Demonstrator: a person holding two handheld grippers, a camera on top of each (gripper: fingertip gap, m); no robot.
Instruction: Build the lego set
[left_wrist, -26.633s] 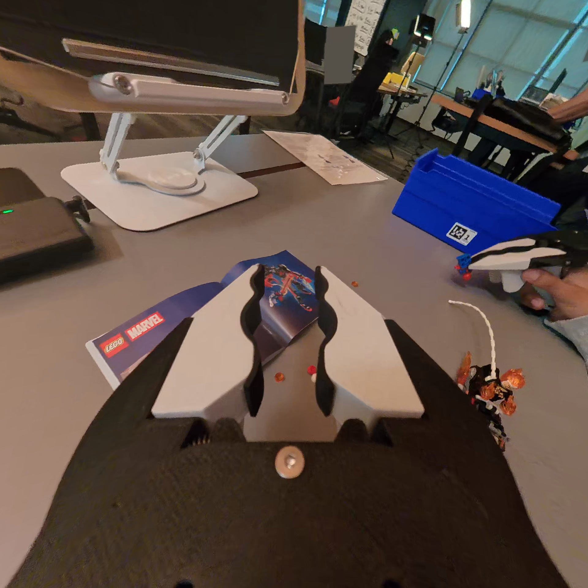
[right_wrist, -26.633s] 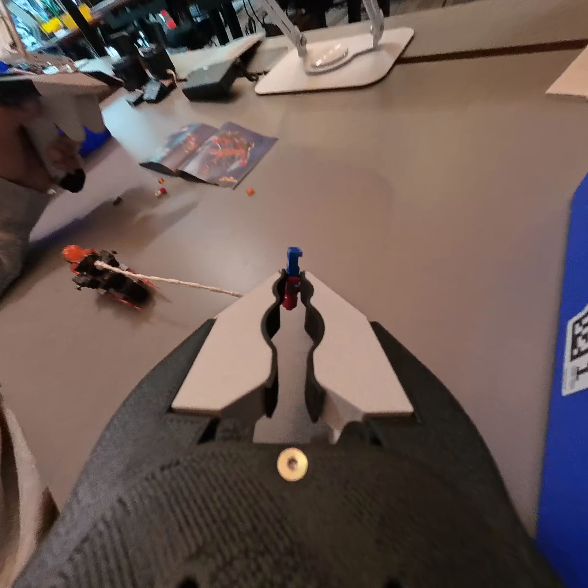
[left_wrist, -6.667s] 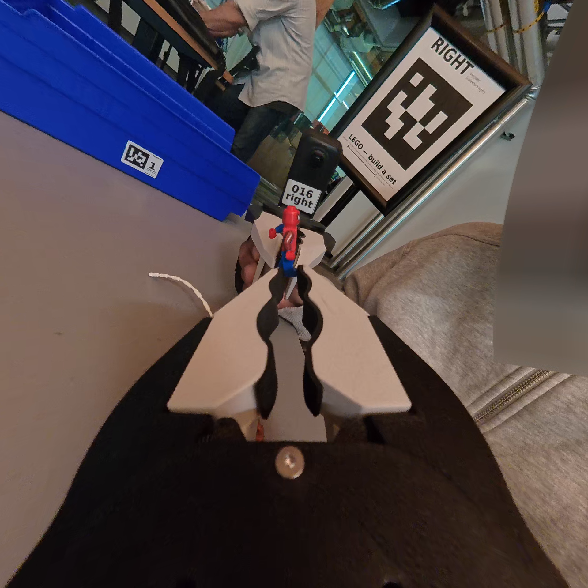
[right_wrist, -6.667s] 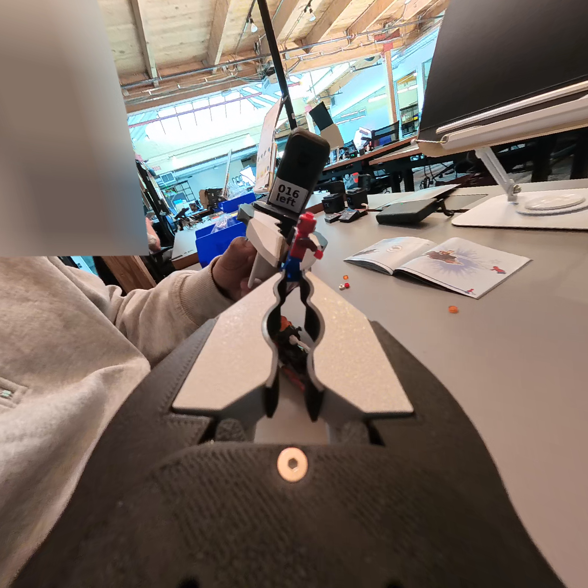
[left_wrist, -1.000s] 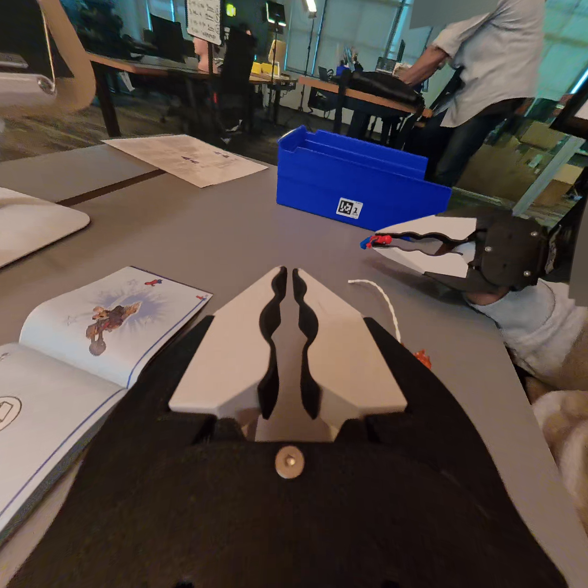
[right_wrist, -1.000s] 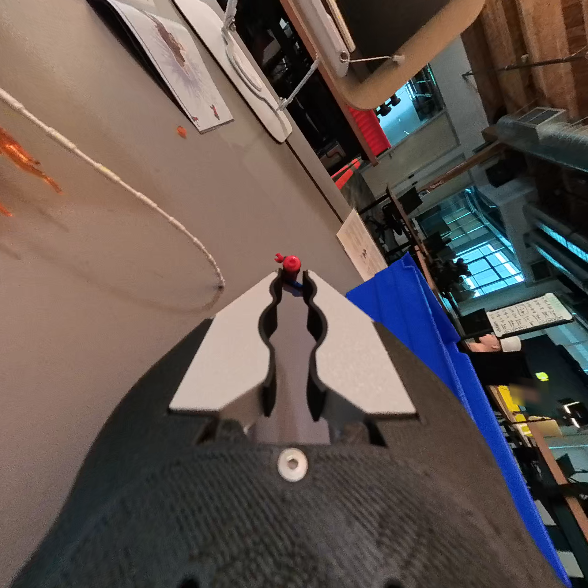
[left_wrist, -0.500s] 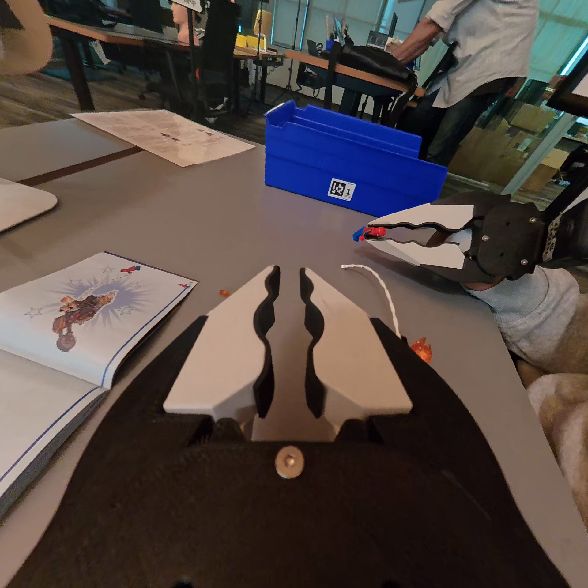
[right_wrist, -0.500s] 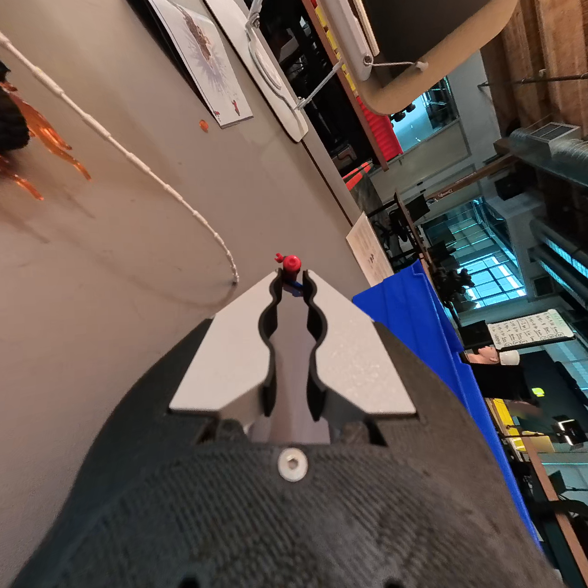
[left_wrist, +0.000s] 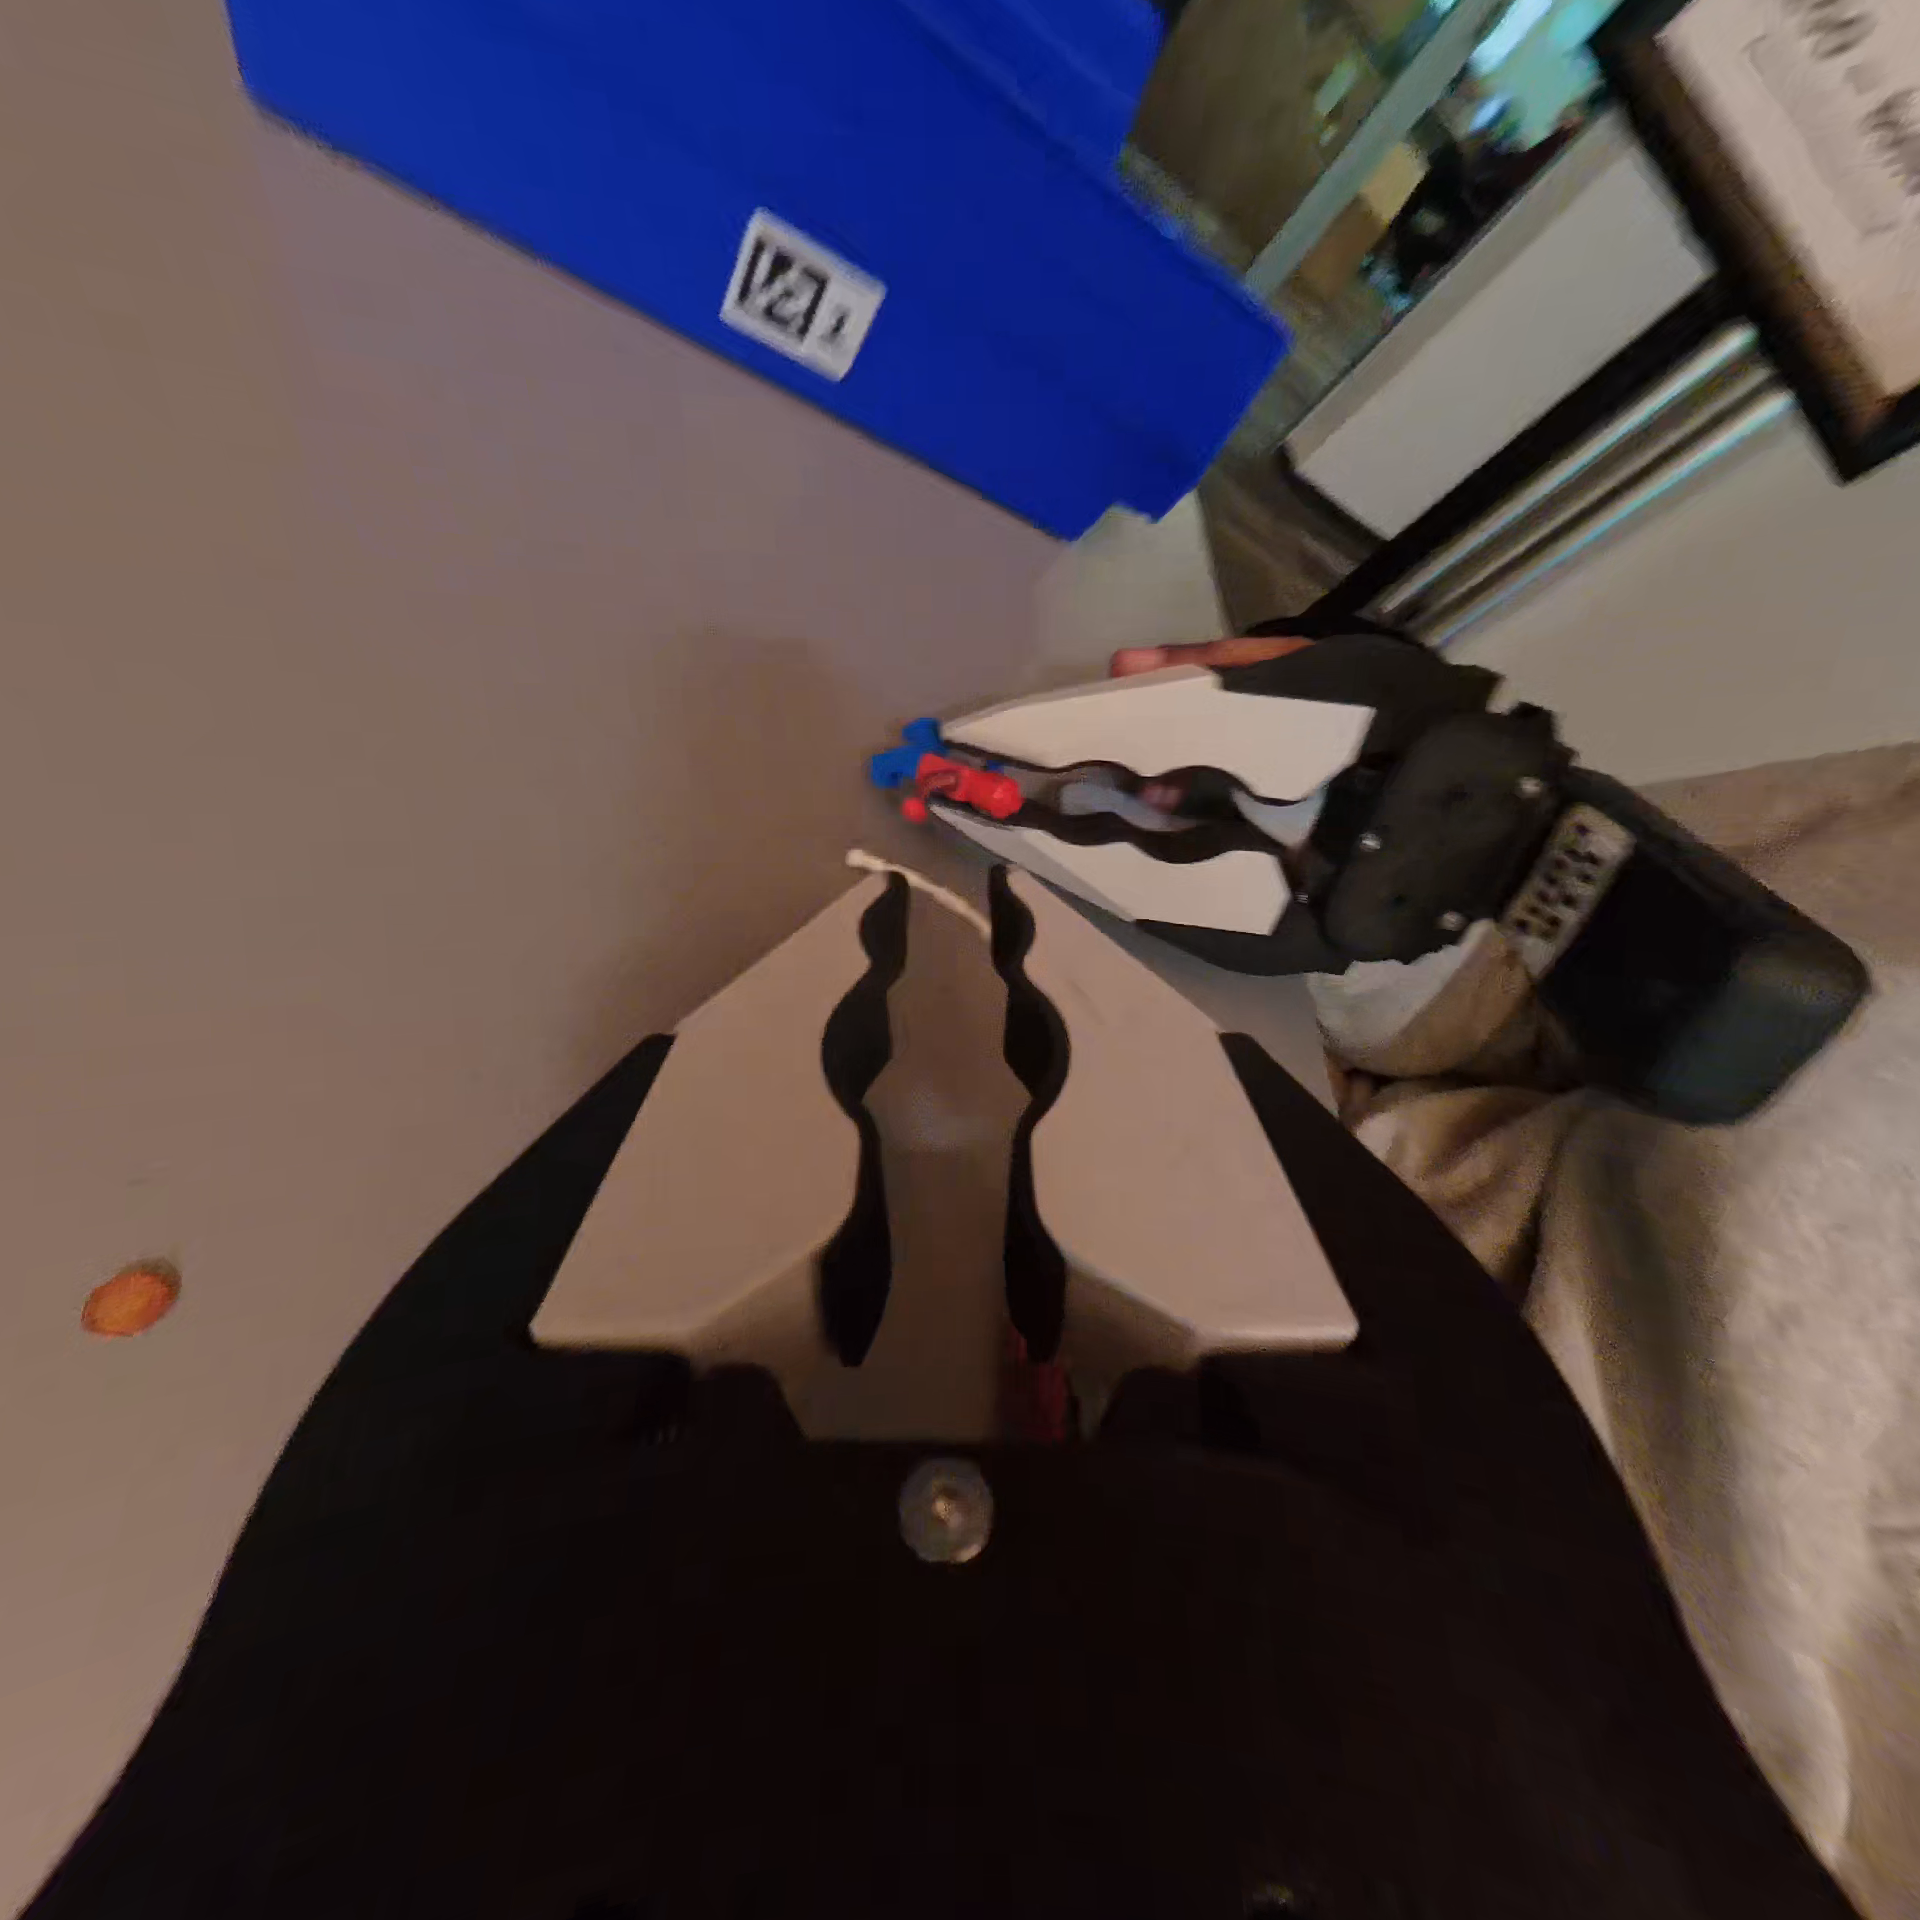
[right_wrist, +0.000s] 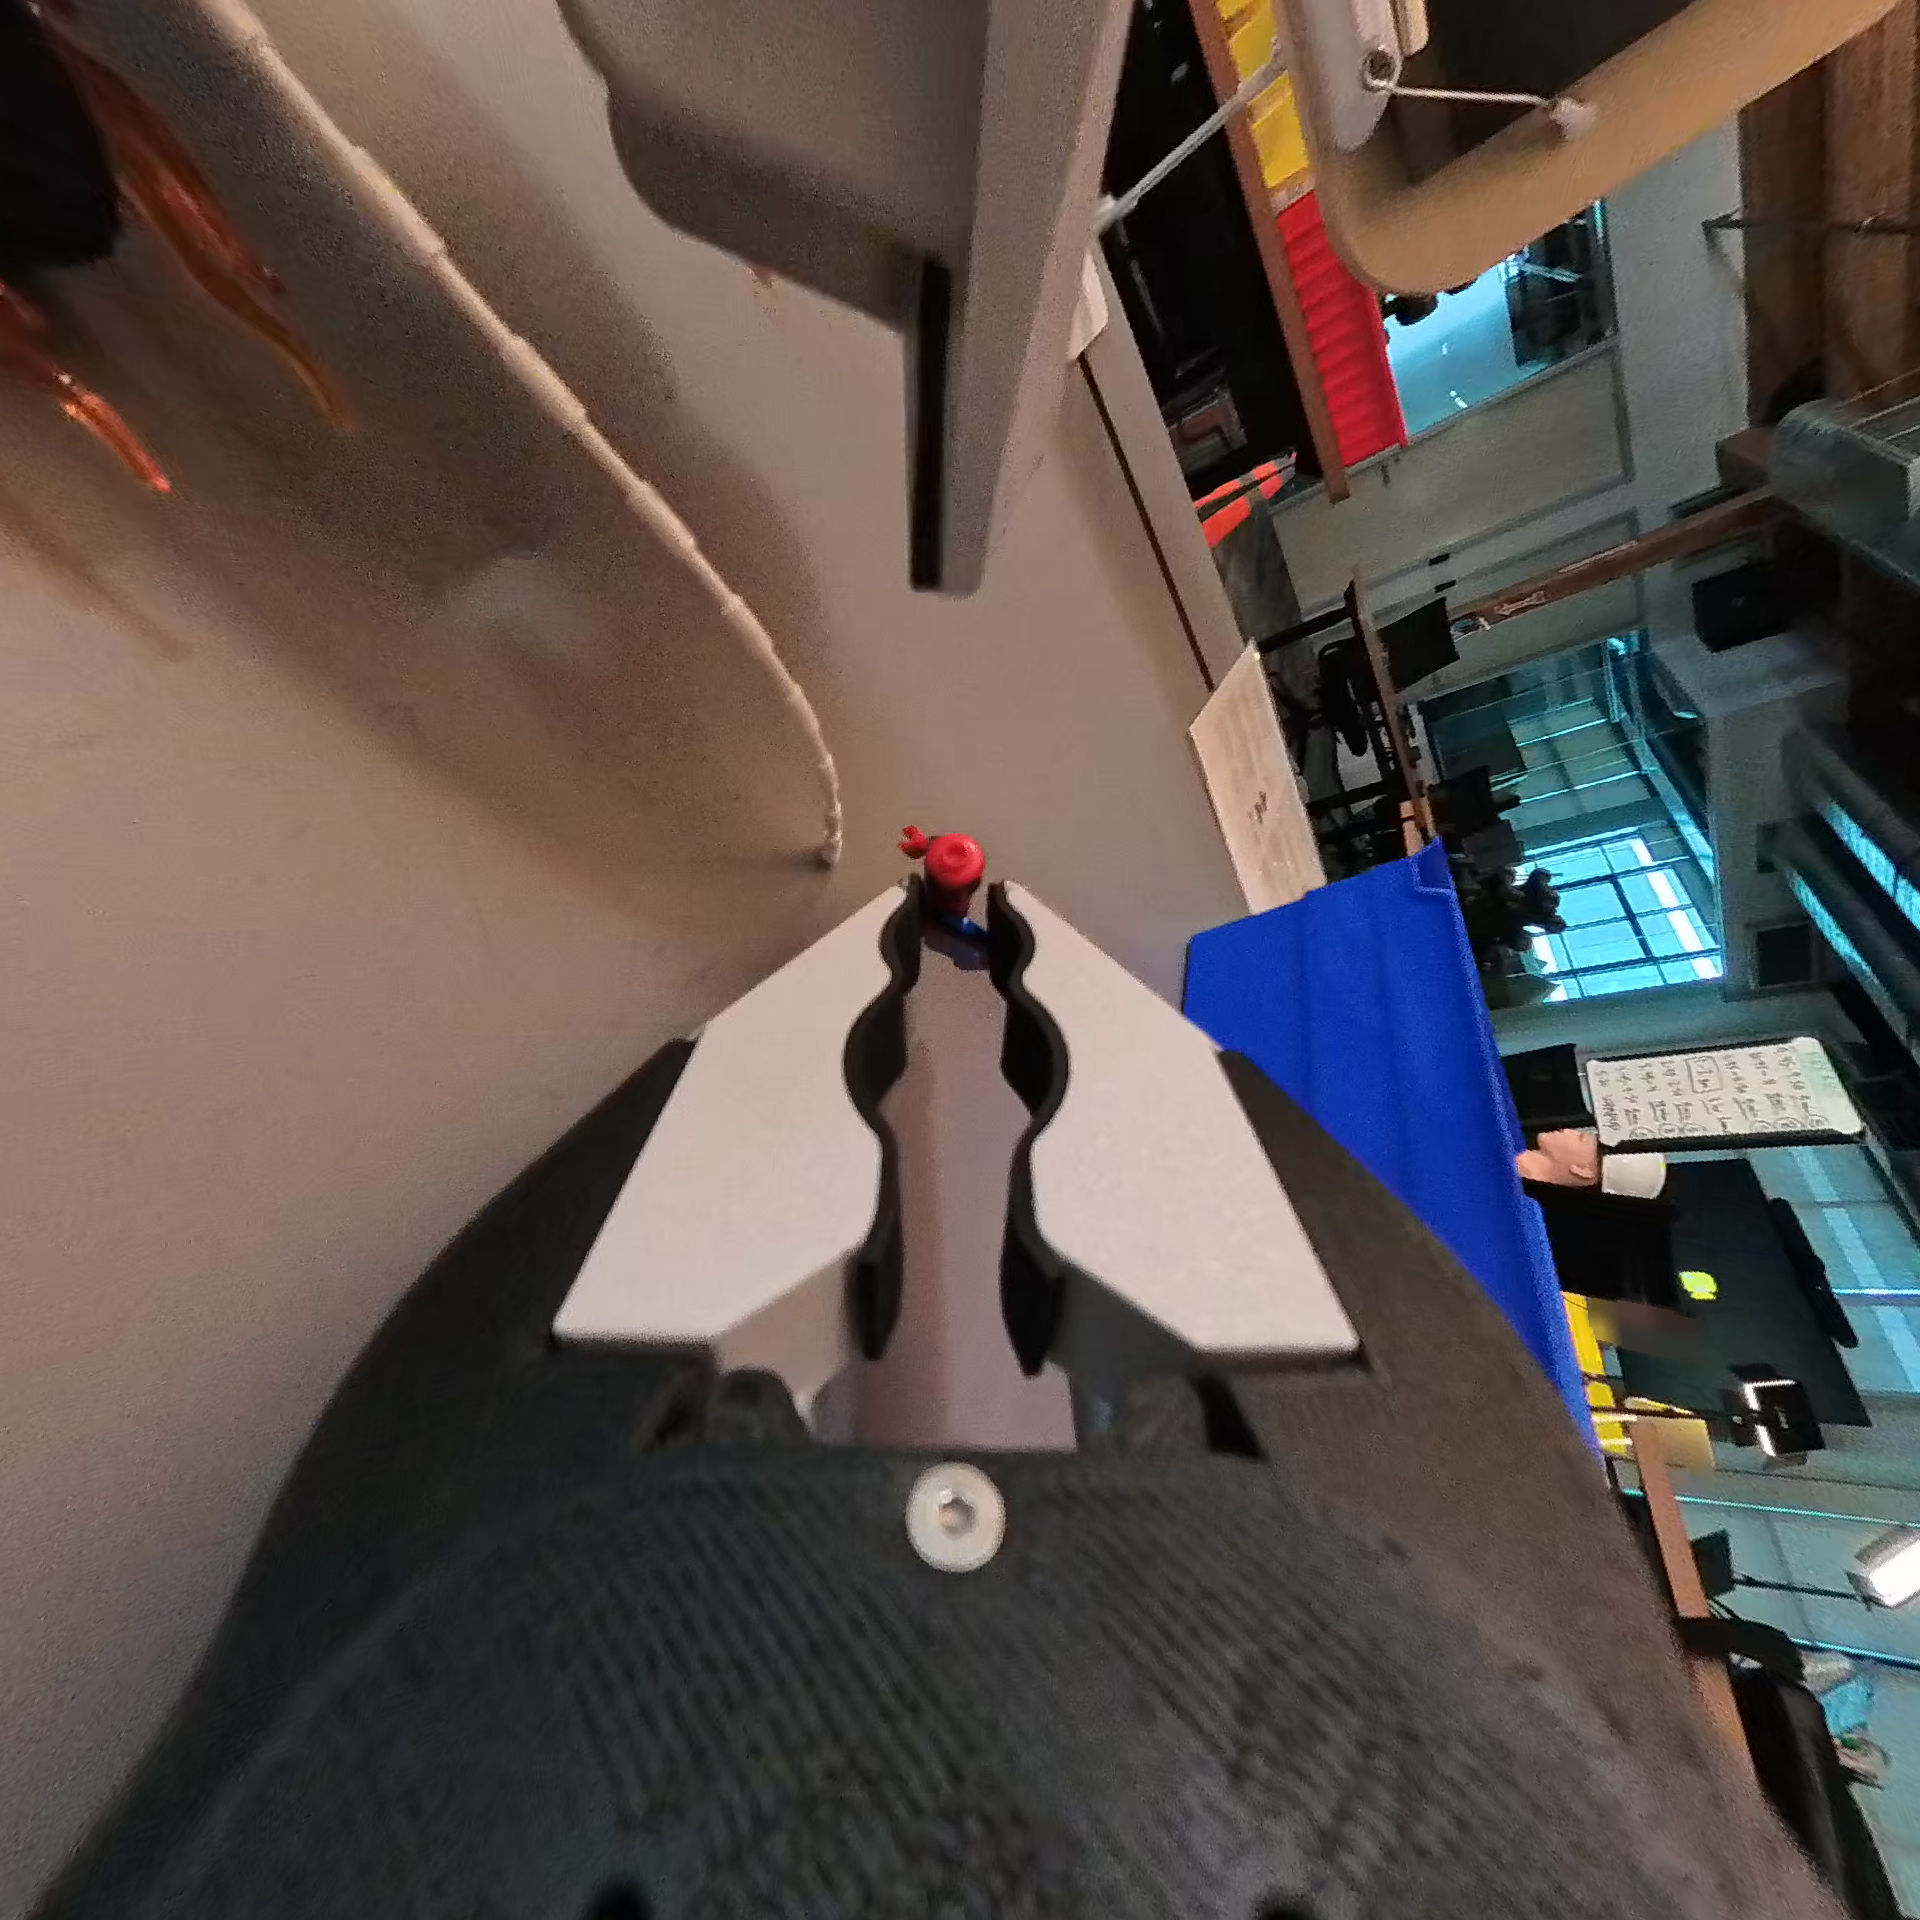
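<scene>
Right hand-held gripper (right_wrist: 951, 899) pinches the red-and-blue figure (right_wrist: 951, 868) at centre frame, presenting it sideways, seemingly so the released, empty left hand-held gripper (left_wrist: 940, 888) can reach the white string (left_wrist: 914, 883) beside it.

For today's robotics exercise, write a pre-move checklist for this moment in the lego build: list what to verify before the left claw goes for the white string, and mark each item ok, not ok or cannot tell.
1. Right claw shut on the red and blue minifigure: ok.
2. Left claw open with nothing between its tips: ok.
3. White string lies at the left claw's tips: ok.
4. Left claw touching the string: cannot tell.
5. The two claws clear of each other: ok, though close.
6. Flame-coloured model on the table complete: cannot tell; only its edge shows.
</scene>
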